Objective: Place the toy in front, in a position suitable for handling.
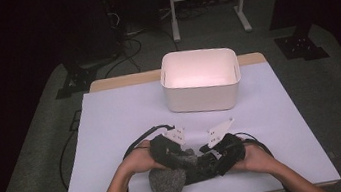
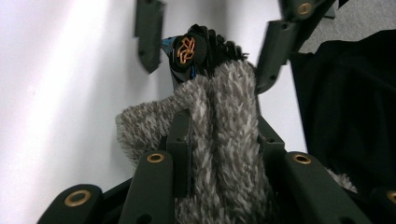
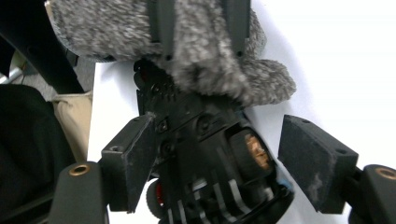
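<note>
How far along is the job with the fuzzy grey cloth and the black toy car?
Early, it seems. Done: nothing visible; the white bin at the far side of the table looks empty. In hand: the left gripper pinches the grey cloth, while the right gripper has open jaws on either side of the toy car, which lies against the cloth. Left: probably gripping the car and separating the two.

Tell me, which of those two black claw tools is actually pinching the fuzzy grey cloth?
The left gripper: its jaws squeeze the fuzzy grey cloth between them. The right gripper stands open around a black toy car, pads apart from it.
</note>
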Demonstrator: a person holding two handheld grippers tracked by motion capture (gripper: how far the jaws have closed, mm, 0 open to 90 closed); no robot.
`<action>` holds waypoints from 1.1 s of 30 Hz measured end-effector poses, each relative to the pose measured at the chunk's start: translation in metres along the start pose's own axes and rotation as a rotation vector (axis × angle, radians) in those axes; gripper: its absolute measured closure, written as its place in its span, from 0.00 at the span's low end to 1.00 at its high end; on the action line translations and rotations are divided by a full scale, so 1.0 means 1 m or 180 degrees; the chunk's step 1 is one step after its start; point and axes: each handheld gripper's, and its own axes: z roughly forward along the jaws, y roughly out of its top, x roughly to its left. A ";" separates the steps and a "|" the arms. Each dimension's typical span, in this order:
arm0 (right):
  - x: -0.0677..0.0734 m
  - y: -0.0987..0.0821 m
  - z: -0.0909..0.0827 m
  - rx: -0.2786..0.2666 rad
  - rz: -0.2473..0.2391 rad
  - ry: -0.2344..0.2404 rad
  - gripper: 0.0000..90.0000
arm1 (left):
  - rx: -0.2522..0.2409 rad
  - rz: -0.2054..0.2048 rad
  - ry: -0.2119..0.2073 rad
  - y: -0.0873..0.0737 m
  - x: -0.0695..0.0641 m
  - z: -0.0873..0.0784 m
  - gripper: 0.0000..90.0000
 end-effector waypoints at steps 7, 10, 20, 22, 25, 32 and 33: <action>0.004 0.006 0.011 0.0234 -0.0075 0.0226 0.29 | -0.0242 0.0066 -0.0284 -0.004 -0.009 -0.005 0.72; 0.007 0.006 0.015 0.0273 -0.0122 0.0308 0.34 | -0.0268 0.0108 -0.0314 -0.005 -0.013 -0.006 0.72; 0.012 0.001 0.021 0.0342 -0.0180 0.0532 0.60 | -0.0359 0.0164 -0.0511 -0.005 -0.017 -0.004 0.74; 0.013 -0.001 0.022 0.0311 -0.0153 0.0557 0.62 | -0.0348 0.0188 -0.0496 -0.004 -0.018 -0.004 0.75; 0.015 -0.003 0.021 0.0256 -0.0168 0.0492 0.62 | -0.0330 0.0211 -0.0447 -0.002 -0.019 -0.006 0.76; 0.006 -0.008 0.013 0.0194 -0.0181 -0.0005 0.62 | -0.0145 0.0235 0.0024 0.006 -0.012 -0.019 0.76; 0.003 -0.009 0.011 0.0190 -0.0157 -0.0056 0.62 | -0.0146 0.0223 0.0073 0.006 -0.011 -0.020 0.76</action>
